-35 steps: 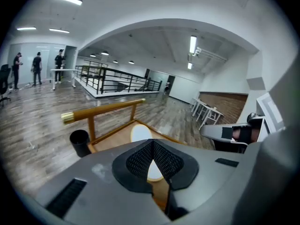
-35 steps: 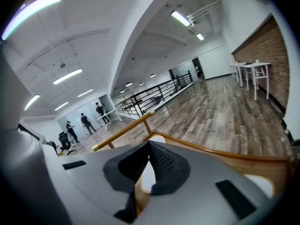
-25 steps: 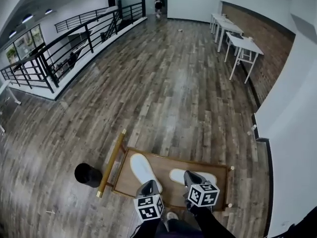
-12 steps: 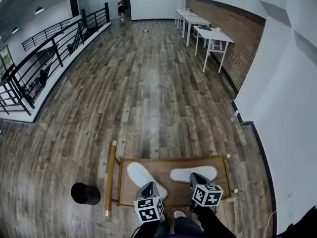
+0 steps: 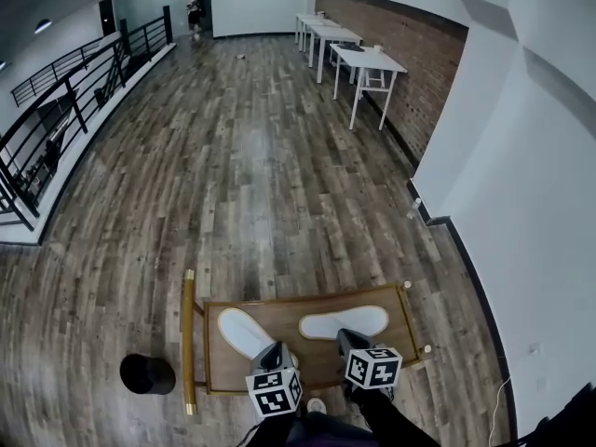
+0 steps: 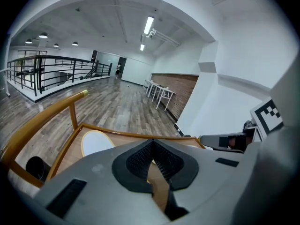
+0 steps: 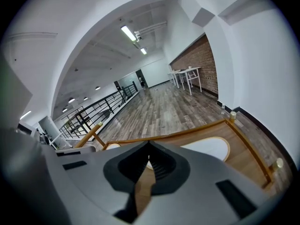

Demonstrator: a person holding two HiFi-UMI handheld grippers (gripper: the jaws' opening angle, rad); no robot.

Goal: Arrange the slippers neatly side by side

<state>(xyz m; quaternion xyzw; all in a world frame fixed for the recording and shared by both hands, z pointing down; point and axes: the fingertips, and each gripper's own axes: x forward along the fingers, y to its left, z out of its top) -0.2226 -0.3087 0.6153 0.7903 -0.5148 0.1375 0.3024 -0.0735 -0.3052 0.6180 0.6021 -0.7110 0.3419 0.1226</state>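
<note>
In the head view, two white slippers lie apart on one wooden tray (image 5: 307,298): the left slipper (image 5: 240,330) angled at its left, the right slipper (image 5: 343,323) crosswise toward the far right. The left gripper (image 5: 277,354) and right gripper (image 5: 348,343) are over the tray's near edge. One black cylinder (image 5: 147,373) stands on the floor to the left. In the left gripper view its fingers (image 6: 138,159) are pressed together and empty, with the left slipper beyond on the left. In the right gripper view the fingers (image 7: 162,165) are likewise together on nothing, with the right slipper beyond on the right.
</note>
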